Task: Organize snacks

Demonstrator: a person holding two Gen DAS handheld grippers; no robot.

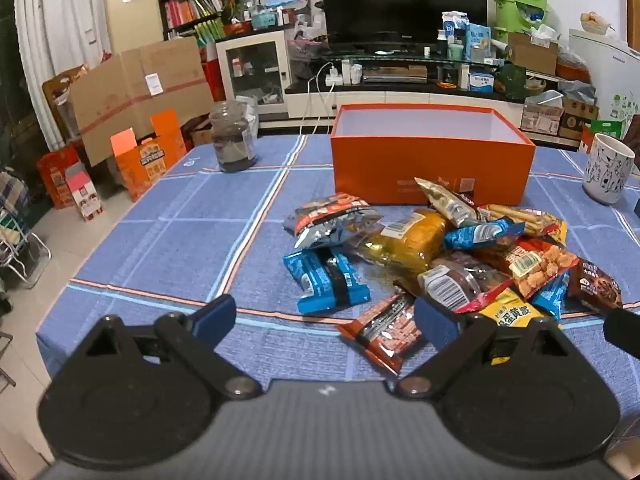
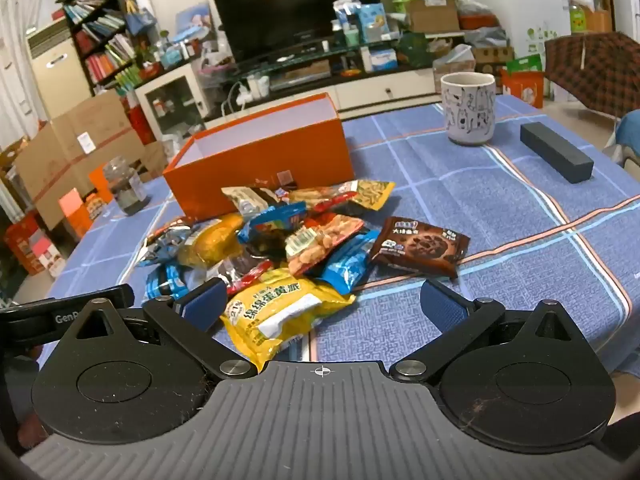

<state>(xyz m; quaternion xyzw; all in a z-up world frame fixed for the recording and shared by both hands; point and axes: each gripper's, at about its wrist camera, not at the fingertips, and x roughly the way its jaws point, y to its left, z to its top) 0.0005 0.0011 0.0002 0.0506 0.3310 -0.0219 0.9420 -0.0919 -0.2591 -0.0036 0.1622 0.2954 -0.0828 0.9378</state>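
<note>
A pile of snack packets (image 1: 448, 248) lies on the blue checked tablecloth in front of an open, empty orange box (image 1: 432, 160). My left gripper (image 1: 324, 316) is open and empty above the near edge of the pile, with a blue packet (image 1: 326, 280) and a red-brown bar (image 1: 384, 330) just ahead of it. My right gripper (image 2: 322, 304) is open, with a yellow packet (image 2: 280, 312) lying between its fingers on the cloth. A brown cookie packet (image 2: 420, 246) lies just beyond it. The orange box (image 2: 260, 160) stands behind the pile (image 2: 280, 232).
A glass jar (image 1: 233, 138) stands at the table's far left. A white patterned mug (image 2: 468, 108) and a dark grey block (image 2: 556, 158) sit at the right. The table's left edge drops to the floor with cardboard boxes (image 1: 140, 92). A TV cabinet stands behind.
</note>
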